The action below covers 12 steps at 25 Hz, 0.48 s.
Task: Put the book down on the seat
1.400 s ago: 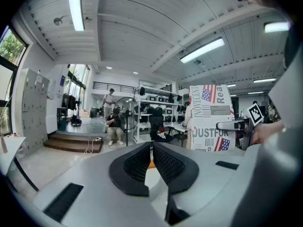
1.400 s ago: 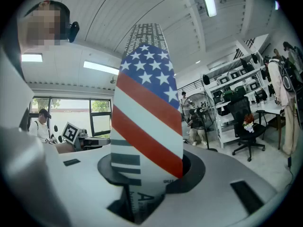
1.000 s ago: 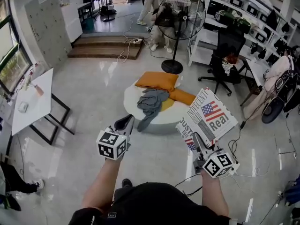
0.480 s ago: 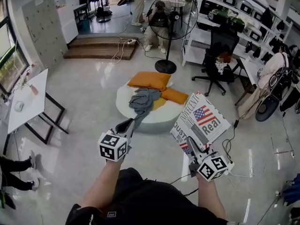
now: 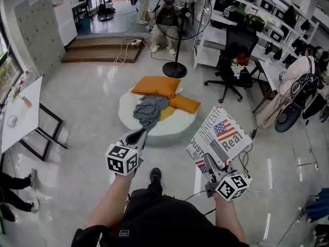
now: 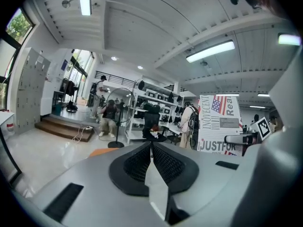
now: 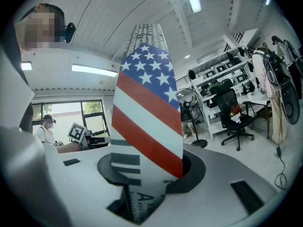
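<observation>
Two grippers in play: the right gripper (image 5: 209, 161) is clamped on the lower edge of the book (image 5: 221, 135), which stands up out of its jaws in mid-air, short of the round white seat (image 5: 154, 130) and off to its right, while the left gripper (image 5: 138, 136) hangs empty with its jaws pressed together. If it were me, I'd carry the book over the bare white front of the seat, since the orange cushions (image 5: 157, 86) and the grey cloth (image 5: 149, 109) hog the rest. Then tip it flat and low, and only let go once the cover rests on the surface so it doesn't flop off the rim.
</observation>
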Tool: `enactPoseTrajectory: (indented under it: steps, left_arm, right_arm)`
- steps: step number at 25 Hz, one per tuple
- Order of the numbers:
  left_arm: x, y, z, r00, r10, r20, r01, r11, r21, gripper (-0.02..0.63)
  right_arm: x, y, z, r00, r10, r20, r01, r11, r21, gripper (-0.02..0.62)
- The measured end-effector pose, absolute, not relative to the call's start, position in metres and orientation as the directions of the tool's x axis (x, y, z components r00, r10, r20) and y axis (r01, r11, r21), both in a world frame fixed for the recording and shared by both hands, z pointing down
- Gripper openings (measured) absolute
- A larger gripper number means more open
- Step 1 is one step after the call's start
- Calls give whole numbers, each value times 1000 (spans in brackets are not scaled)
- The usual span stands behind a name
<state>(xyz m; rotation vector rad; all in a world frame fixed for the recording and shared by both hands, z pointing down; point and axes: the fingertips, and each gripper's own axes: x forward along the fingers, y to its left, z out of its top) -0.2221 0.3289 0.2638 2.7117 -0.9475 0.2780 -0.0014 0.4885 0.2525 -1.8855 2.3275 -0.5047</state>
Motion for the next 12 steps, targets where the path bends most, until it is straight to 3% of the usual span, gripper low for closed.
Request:
enactPoseTrajectory:
  steps: [6, 12]
  left_arm:
    - [-175, 277, 280, 810, -528, 255, -580, -784, 222, 18]
    - [-152, 206, 286, 807, -532, 258, -587, -773, 241, 17]
  right_arm:
    - [44, 452, 270, -155, -971, 181, -939, 88, -333, 166]
    - [59, 381, 266, -188, -958, 217, -935, 106, -339, 167]
